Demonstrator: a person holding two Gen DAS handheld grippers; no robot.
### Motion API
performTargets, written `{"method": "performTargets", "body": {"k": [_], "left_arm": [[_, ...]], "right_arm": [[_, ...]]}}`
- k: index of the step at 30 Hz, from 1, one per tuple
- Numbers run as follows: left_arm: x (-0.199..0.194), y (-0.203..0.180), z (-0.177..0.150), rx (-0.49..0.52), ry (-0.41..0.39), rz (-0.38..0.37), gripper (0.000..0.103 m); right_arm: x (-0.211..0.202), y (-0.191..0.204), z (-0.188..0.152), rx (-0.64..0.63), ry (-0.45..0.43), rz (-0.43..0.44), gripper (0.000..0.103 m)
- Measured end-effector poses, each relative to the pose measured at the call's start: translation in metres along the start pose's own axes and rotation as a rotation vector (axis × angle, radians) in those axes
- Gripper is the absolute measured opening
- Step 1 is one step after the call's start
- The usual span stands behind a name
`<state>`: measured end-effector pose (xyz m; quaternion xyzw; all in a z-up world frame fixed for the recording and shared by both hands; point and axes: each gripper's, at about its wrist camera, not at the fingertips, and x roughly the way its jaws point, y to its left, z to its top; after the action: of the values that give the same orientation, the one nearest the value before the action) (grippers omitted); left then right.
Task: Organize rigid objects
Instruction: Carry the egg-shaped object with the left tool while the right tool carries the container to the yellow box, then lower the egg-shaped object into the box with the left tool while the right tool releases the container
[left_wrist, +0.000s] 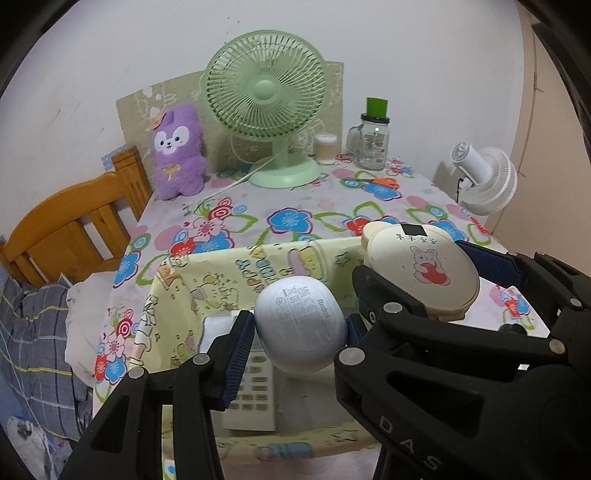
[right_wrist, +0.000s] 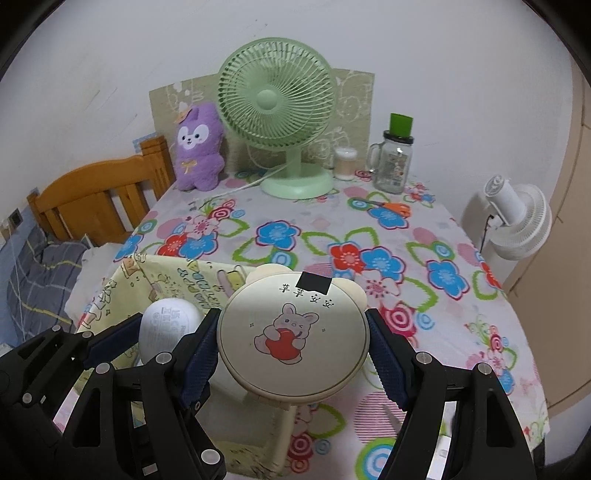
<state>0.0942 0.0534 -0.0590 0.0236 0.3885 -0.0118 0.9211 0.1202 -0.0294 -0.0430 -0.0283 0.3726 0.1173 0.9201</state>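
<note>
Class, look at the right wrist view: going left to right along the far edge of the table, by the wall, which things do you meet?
Purple plush toy → green desk fan → small white jar → glass mug jar with green lid.

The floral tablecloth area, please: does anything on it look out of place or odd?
Only the orange-handled scissors, lying loose among the printed flowers near the clear glass mug jar. Nothing looks spilled, tipped or damaged.

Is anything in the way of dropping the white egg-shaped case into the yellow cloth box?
Nothing blocks it. The left gripper holds the white case above the open yellow box, with only a remote lying flat on the bottom. The cream round case in the right gripper hangs beside it.
</note>
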Motion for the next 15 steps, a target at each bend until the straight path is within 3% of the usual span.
{"method": "performTargets", "body": {"k": [15], "left_arm": [[0.030, 0.030, -0.006, 0.001, 0.071, 0.033, 0.053]], "right_arm": [[0.036, 0.027, -0.001, -0.038, 0.058, 0.016, 0.078]]}}
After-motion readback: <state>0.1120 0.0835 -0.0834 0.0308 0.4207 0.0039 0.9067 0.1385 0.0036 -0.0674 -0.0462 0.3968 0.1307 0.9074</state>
